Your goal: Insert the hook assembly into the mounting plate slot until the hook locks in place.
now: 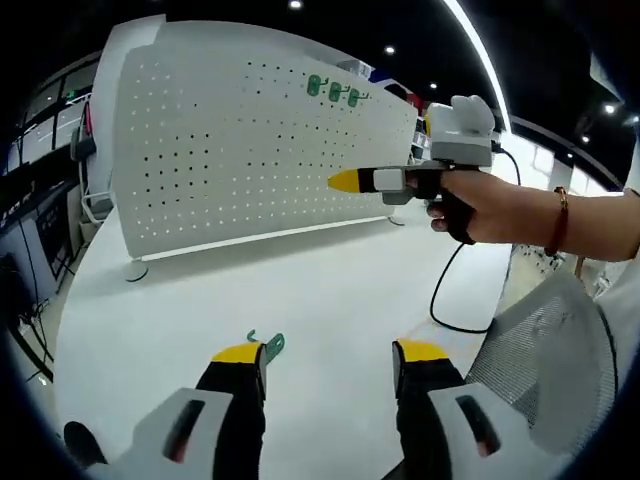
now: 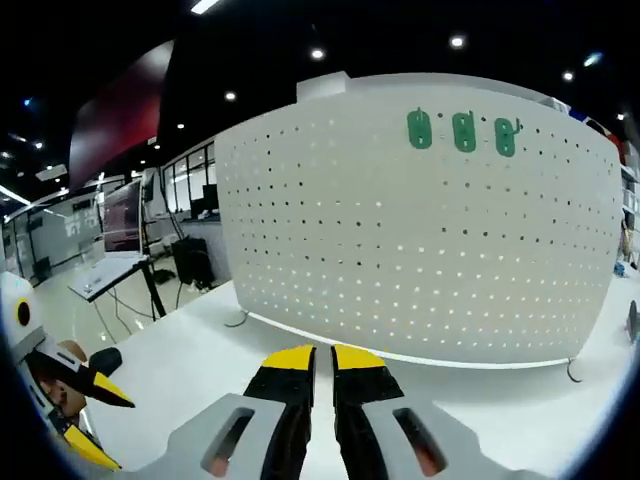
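A white pegboard mounting plate (image 1: 250,150) stands upright on the white table (image 1: 330,290), with three green hooks (image 1: 332,90) hung near its top edge. A loose green hook (image 1: 270,344) lies on the table just by the tip of my left gripper's left finger (image 1: 238,352). My left gripper (image 1: 330,352) is open and holds nothing. A hand carries my right gripper (image 1: 350,181) in front of the plate's right part, its jaws shut with nothing showing between them. In the right gripper view the right gripper (image 2: 322,358) faces the plate (image 2: 420,260) below the green hooks (image 2: 463,131).
A grey mesh chair back (image 1: 545,350) stands at the table's right edge, and a black cable (image 1: 445,290) trails from the right gripper across the table. The plate rests on small feet (image 1: 135,270). The left gripper (image 2: 60,400) shows at the right gripper view's lower left. Desks and monitors (image 2: 120,230) lie beyond.
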Demonstrator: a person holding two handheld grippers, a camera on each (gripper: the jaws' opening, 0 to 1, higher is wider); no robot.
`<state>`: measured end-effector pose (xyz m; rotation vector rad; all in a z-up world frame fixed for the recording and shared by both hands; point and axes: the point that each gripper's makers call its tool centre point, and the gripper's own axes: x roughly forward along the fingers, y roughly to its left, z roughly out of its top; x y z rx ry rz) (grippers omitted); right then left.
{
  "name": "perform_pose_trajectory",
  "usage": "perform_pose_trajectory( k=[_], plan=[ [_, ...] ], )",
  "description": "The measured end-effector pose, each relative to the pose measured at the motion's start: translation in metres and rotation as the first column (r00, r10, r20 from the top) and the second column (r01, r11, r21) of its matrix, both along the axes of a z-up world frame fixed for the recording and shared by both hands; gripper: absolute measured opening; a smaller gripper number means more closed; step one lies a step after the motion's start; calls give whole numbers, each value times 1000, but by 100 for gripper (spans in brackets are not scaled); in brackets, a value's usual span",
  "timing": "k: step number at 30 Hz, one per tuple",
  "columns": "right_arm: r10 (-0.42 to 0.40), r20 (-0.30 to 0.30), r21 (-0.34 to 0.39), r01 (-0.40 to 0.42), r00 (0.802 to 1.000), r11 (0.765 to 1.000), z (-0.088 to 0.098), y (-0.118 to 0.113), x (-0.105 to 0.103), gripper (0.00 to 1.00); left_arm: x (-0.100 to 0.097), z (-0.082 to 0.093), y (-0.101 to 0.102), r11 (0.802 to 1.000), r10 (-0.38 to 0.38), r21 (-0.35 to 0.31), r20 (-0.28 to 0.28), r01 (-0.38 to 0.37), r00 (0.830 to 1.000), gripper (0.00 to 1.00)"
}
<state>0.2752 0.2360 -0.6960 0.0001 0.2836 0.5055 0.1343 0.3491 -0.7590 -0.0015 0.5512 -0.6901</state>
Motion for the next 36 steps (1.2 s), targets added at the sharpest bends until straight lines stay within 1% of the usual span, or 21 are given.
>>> perform_pose_trajectory(
  k=[1,3,5,8,11,14,17,20,24,27,29,33,36],
  plan=[
    [10,-12,17,-10,1000,1000,-1,0,-1,5,2,-2,1,1000,-2,-1,-8,2,1000,53],
    [13,-21,24,-12,1000,1000,-3,-1,-1,6,5,-4,3,1000,-2,1,-9,2,1000,52],
    [25,-18,14,-25,1000,1000,-4,-1,-3,6,9,-7,6,1000,8,3,-19,-8,1000,52],
    [59,-16,35,-58,998,998,-5,3,-9,6,13,-10,6,1000,12,-9,-23,-13,1000,52],
    [69,-14,50,-68,998,996,-7,5,-12,8,16,-16,4,1000,1,3,-32,-1,999,51],
    [79,-38,51,-77,996,996,-14,7,-15,8,21,-21,5,1000,9,5,-45,-9,999,50],
    [79,-48,53,-77,996,996,-18,5,-17,7,24,-27,6,1000,10,10,-50,-9,999,49],
    [80,-54,50,-77,995,996,-20,1,-18,7,29,-34,9,1000,27,11,-67,-26,997,48],
    [78,-71,44,-75,994,996,-24,-8,-18,7,35,-44,14,999,39,37,-76,-37,996,48],
    [69,-83,50,-65,994,997,-27,-15,-17,7,38,-48,16,999,45,33,-85,-42,995,44],
    [69,-83,37,-66,994,997,-29,-16,-19,7,41,-52,17,998,55,33,-88,-52,995,43],
    [68,-101,36,-65,993,997,-35,-18,-21,7,45,-61,18,998,62,35,-105,-59,993,40],
    [64,-108,34,-61,992,998,-38,-20,-23,7,47,-66,18,997,65,43,-105,-61,992,36]
  ],
)
